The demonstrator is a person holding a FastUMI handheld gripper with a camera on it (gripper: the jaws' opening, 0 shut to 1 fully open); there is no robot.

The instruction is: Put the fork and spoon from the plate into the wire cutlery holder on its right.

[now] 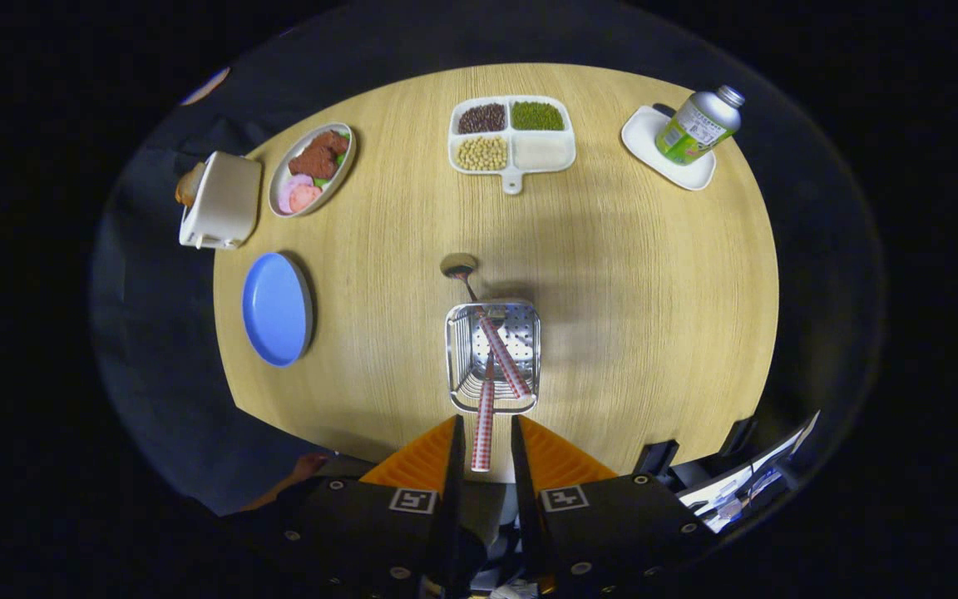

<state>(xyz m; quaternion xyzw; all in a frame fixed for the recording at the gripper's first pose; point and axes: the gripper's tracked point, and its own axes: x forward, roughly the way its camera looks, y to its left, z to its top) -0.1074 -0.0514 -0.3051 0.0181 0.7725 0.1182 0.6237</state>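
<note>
The gripper (483, 453) hung above the wire cutlery holder (493, 356), its two fingers set close either side of a checked handle (483, 433); whether both pressed on it could not be told. That handle ran down into the holder. A second checked handle (506, 356) lay diagonally inside the holder. A metal spoon bowl (459, 266) on a thin neck showed just beyond the holder's far rim; which handle it belonged to could not be told. The blue plate (277, 309) sat well apart to the holder's left and carried no cutlery.

Risks, as judged from this position:
- Released while tilted, the held utensil could lean against the near rim and tip out onto the table (629, 274).
- The two handles crossed; a sideways withdrawal could drag the second piece.
- The holder looked light; a snagged finger could shift it.

Materials: the holder was shiny perforated metal with wire sides, box-shaped. The handles were slim and patterned. The table was pale wood-grain, smooth.
</note>
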